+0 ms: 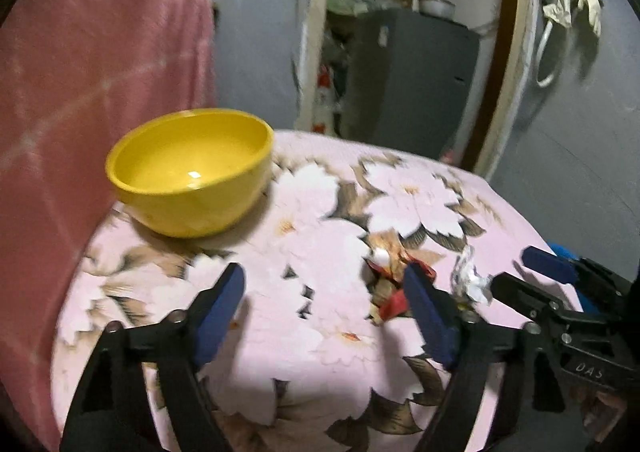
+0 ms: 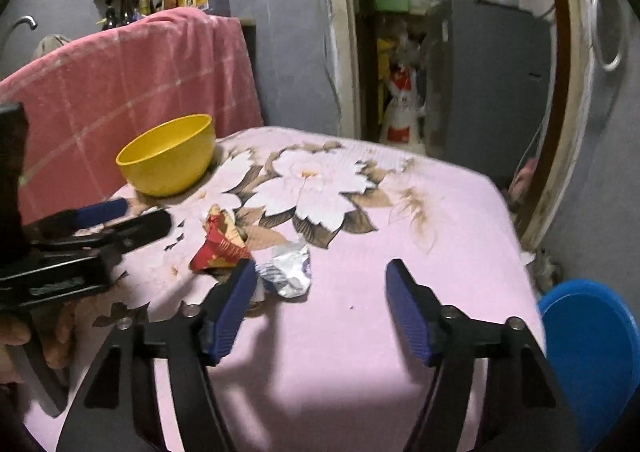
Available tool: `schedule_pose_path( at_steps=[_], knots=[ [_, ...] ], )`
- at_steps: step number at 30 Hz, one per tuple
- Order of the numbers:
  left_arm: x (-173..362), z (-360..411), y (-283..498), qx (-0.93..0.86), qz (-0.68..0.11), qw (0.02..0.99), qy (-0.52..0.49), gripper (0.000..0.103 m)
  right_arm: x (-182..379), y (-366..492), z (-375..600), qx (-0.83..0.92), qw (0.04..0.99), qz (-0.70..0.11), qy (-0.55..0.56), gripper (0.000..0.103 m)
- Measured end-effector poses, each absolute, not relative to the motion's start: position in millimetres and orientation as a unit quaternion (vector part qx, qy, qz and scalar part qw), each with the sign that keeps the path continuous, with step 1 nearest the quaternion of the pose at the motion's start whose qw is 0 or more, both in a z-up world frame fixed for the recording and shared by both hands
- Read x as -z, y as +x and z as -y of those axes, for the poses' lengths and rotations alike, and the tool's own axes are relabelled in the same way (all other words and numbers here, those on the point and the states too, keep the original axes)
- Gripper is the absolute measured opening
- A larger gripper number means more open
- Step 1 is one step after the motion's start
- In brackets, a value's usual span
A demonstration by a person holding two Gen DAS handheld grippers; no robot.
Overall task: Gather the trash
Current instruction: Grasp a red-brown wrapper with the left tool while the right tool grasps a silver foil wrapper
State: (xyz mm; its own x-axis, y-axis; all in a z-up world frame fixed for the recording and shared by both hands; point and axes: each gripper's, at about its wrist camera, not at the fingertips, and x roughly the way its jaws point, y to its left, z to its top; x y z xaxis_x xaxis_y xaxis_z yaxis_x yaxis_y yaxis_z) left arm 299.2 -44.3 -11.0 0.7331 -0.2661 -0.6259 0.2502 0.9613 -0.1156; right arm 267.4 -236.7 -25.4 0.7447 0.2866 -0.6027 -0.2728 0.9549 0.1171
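The table (image 2: 420, 236), under a pink cloth printed with big white flowers, fills the lower half of both views. A pink towel (image 2: 132, 64) hangs behind it at the upper left of the right wrist view. The yellow bowl (image 2: 168, 156) stands on the cloth at centre left, apparently empty, and well apart from the trash; it looks the likely place to put it.

The left tool (image 1: 324, 312) sits low in its own frame, its blue pads spread, nothing between them; the red wrapper (image 1: 394, 302) lies just past its right-hand pad. The right tool (image 2: 320, 308) is spread too, with bare cloth between its fingers.

The red wrapper (image 2: 220, 248), crumpled and creased with gold print, lies at centre left of the right wrist view. Touching or just beside it, lower right, is the silver foil wrapper (image 2: 290, 270), balled up, right at the right tool's left-hand pad.

Both pieces look very light, thin and crushable, not fragile. Foil is probably slick, so pinch across the raised crumpled bulk of each, not a flat edge lying on the soft cloth.
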Motion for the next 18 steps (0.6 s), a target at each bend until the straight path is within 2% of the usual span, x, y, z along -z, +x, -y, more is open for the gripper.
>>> schedule_pose_path(
  at_steps=[2,5,10,16,18],
  knots=[
    [12.9,44.7,305.3,0.159,-0.351,0.922,-0.027,0.071,27.6,269.5,236.1,-0.16,0.929,-0.334,0.014,0.057],
    [12.0,45.2,309.5,0.182,-0.354,0.916,-0.047,0.07,31.7,274.4,232.7,-0.174,0.92,-0.352,0.014,0.045],
    [14.5,53.9,318.7,0.207,-0.377,0.902,-0.048,0.069,37.4,283.8,230.0,-0.188,0.904,-0.384,0.016,0.037],
    [16.5,58.1,327.6,0.231,-0.394,0.887,-0.067,0.056,40.0,286.6,229.9,-0.186,0.898,-0.398,0.016,0.031],
    [16.3,57.6,329.1,0.24,-0.397,0.882,-0.077,0.044,40.5,288.0,229.5,-0.185,0.896,-0.402,0.014,0.026]
  ],
)
